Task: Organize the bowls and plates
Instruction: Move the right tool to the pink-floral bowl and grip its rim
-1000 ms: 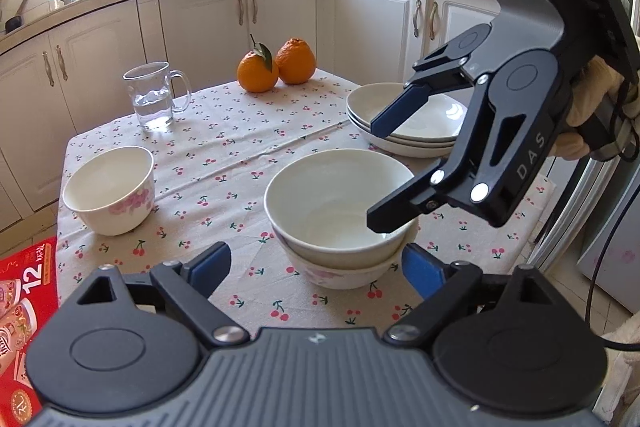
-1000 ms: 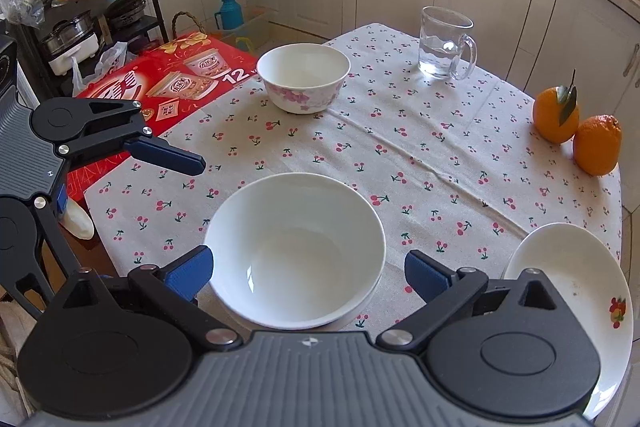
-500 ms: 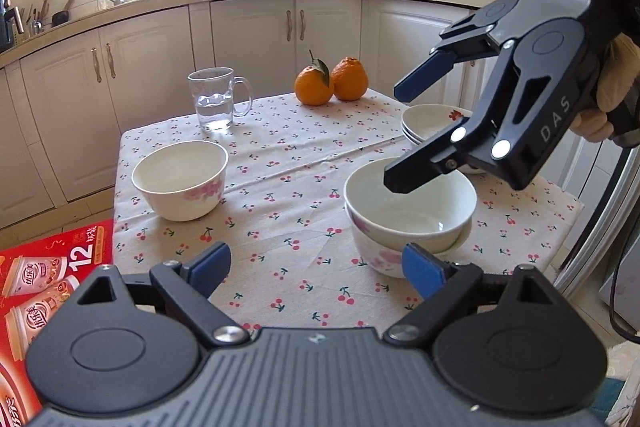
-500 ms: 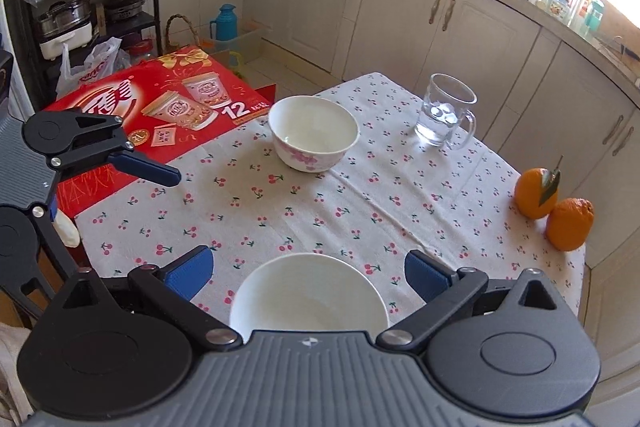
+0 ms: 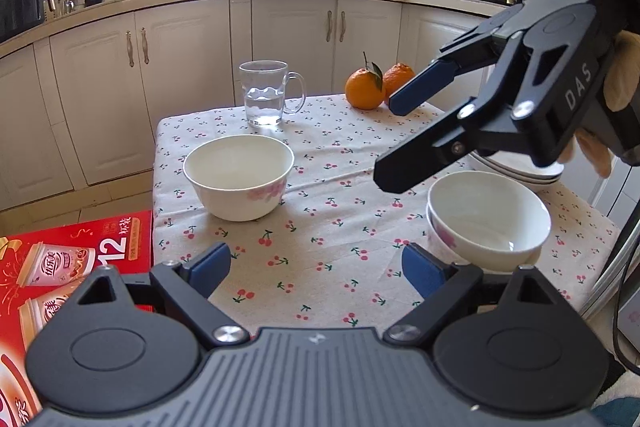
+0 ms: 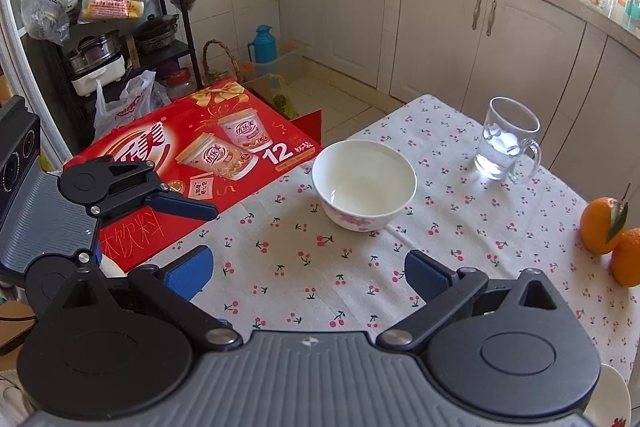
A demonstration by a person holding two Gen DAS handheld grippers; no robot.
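The lone white bowl [image 5: 239, 175] with a pink flower print stands upright on the cherry-print tablecloth [image 5: 332, 227] and serves as the landmark here. Behind it, near the far edge of the table, stands a glass mug [image 5: 266, 93] with a little water in it. Beyond the bowl and to its right lie two oranges [image 5: 376, 86], touching each other, one with a leaf on its stem. To the bowl's right, well apart from it, two more white bowls [image 5: 488, 223] sit nested one inside the other near the table's right edge. Just behind that pair is a stack of white plates [image 5: 516, 169], partly hidden by the right gripper.

The left gripper [image 5: 316, 267] hovers in front of the lone bowl, its blue-padded fingers spread wide and holding nothing. The right gripper [image 5: 394, 143] hangs in the air to the bowl's right, above the nested pair, jaws wide apart and empty; a gloved hand [image 5: 618, 83] grips its handle.

In the right wrist view the lone bowl [image 6: 364, 185] stands ahead of the spread fingers, the mug [image 6: 505, 143] beyond it. On the bowl's left, beside the table, rests a red drinks carton [image 6: 192, 155] marked "12".
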